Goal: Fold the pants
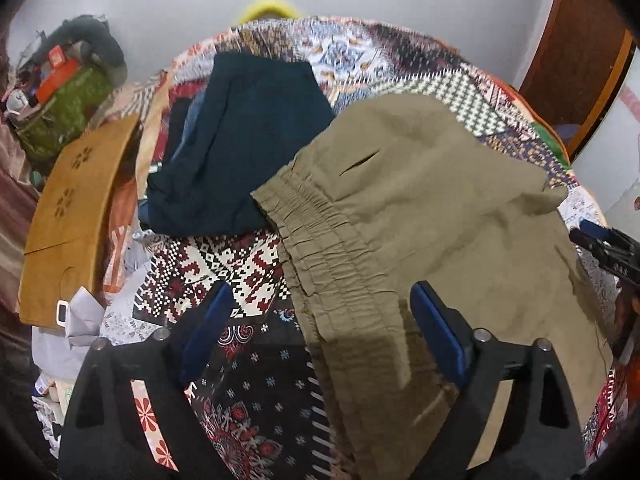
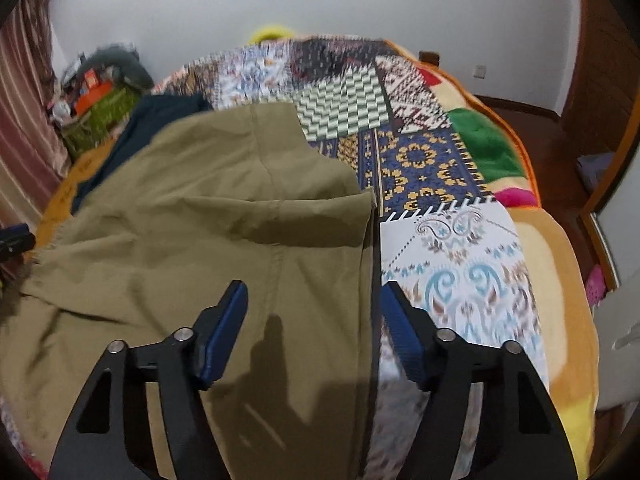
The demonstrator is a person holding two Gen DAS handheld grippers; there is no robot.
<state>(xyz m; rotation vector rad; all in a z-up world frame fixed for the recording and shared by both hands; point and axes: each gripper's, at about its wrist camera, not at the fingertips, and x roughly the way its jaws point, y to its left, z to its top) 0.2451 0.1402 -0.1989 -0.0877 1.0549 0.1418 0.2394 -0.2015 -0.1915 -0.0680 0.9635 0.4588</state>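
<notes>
Olive-khaki pants point(image 1: 420, 216) lie spread on the patchwork bedspread point(image 1: 224, 264), with the elastic waistband point(image 1: 320, 248) toward the left. One part is folded over on the far side point(image 2: 280, 184). My left gripper point(image 1: 322, 304) is open above the waistband, holding nothing. My right gripper point(image 2: 314, 300) is open above the pants' right edge point(image 2: 366, 280), holding nothing. The right gripper also shows at the right edge of the left wrist view point(image 1: 600, 244).
A dark teal garment point(image 1: 240, 148) lies folded beyond the waistband. A mustard-brown garment point(image 1: 76, 216) lies at the bed's left edge. A cluttered green box point(image 1: 64, 116) stands at the far left. A wooden door point(image 1: 580, 52) is at the right.
</notes>
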